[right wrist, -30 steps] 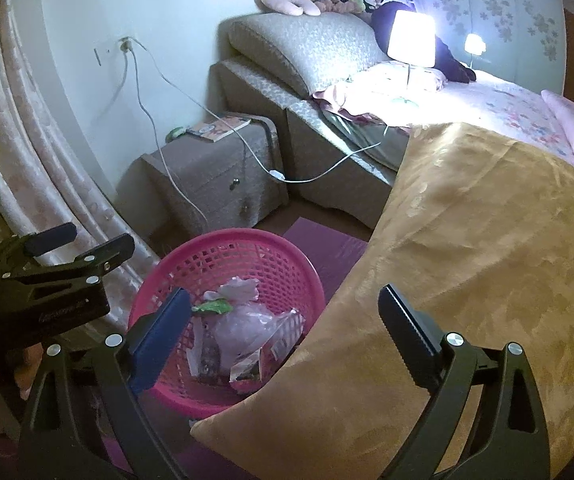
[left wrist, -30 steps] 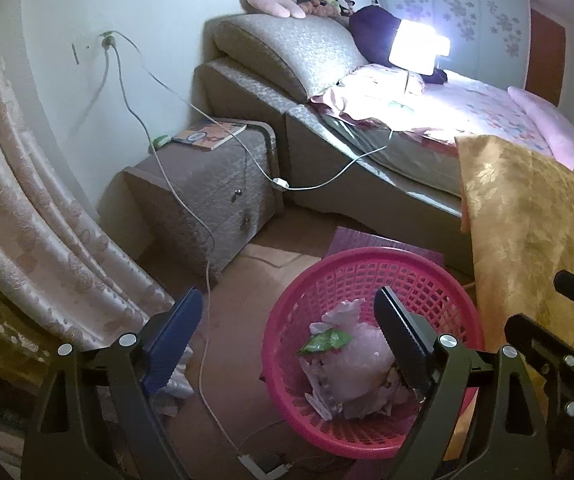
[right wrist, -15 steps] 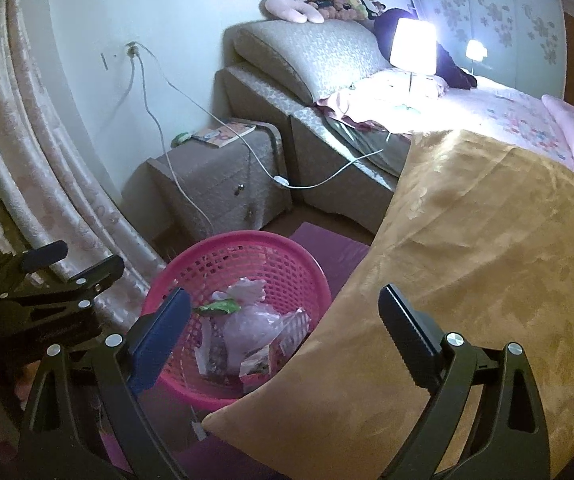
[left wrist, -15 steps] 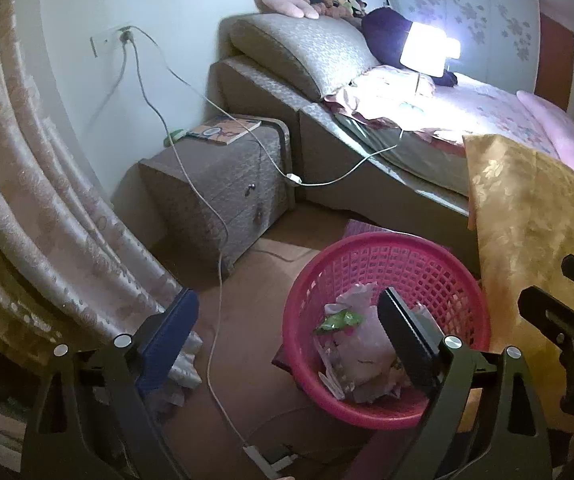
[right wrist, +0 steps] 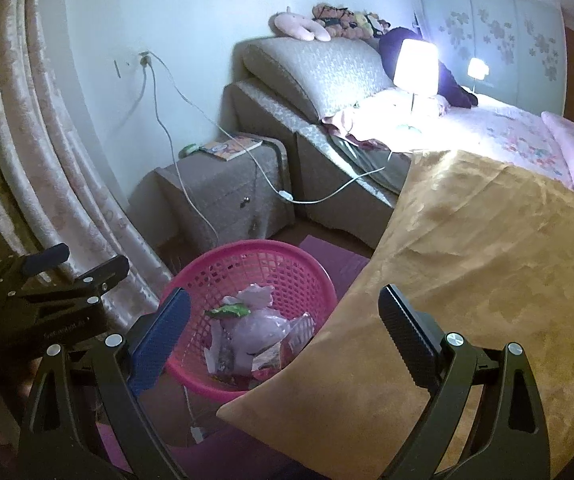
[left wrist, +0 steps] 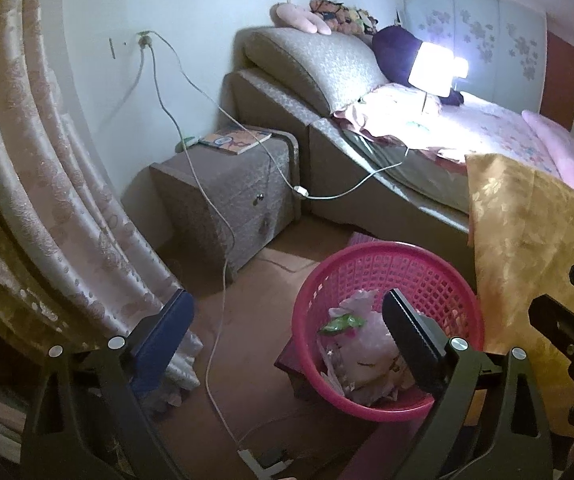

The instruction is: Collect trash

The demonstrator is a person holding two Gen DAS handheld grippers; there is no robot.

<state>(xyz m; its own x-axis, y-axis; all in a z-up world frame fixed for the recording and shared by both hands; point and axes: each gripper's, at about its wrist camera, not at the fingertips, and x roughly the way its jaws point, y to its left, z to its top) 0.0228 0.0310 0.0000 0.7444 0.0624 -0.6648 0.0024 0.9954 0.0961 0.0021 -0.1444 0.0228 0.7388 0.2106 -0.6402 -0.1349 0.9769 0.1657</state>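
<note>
Holding rubbish: one pink basket (left wrist: 387, 264)

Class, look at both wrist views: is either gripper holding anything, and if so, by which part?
Nothing is held. The left gripper, whose jaws have just been opening, and the right gripper both stand open and empty above the pink basket of trash.

Black tool (left wrist: 287, 328) frames (silver screws), blue pads.

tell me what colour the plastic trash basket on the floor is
Pink, round plastic mesh basket; clearest in the right wrist view.
</note>
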